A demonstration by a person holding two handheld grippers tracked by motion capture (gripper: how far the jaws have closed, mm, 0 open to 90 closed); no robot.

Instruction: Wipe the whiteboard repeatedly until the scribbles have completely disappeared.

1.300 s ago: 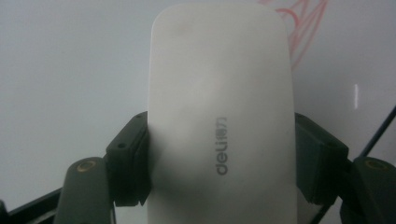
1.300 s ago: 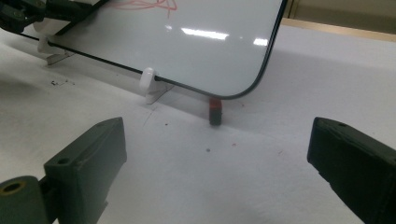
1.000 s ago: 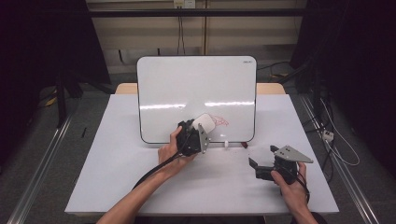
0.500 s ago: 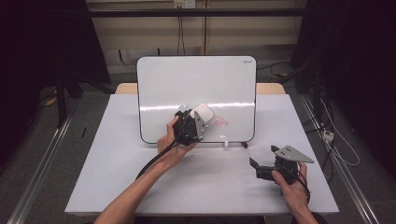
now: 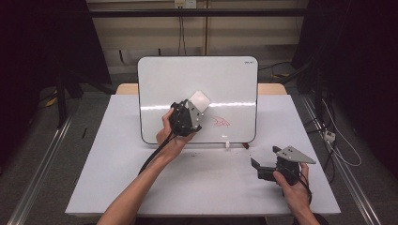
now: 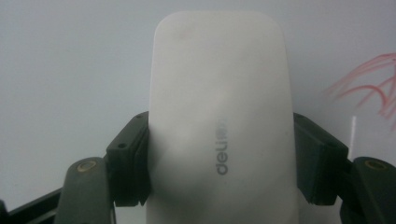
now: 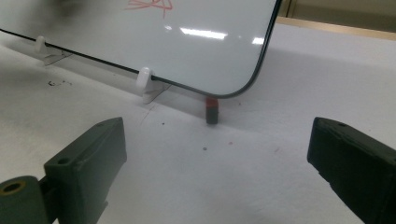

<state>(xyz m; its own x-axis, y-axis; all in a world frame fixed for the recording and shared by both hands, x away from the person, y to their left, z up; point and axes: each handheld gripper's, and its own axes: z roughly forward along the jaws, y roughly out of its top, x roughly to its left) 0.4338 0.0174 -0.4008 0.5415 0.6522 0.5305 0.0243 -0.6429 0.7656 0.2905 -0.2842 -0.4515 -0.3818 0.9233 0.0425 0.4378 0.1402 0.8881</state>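
A whiteboard stands upright on the table, held by small white clips. Red scribbles mark its lower middle; they also show as red scribbles and red scribbles. My left gripper is raised against the board, shut on a white eraser to the upper left of the scribbles. The same white eraser, printed "deli", sits between the jaws. My right gripper rests low on the table at the right, open, nothing between its pads.
A small red-topped marker cap stands on the white table below the board's lower right corner; it shows as a red cap from above. Dark curtains flank the table, and cables run along the floor at the right.
My left gripper has carried the eraser up and to the left across the board, off the red scribbles. The right gripper has stayed where it was.
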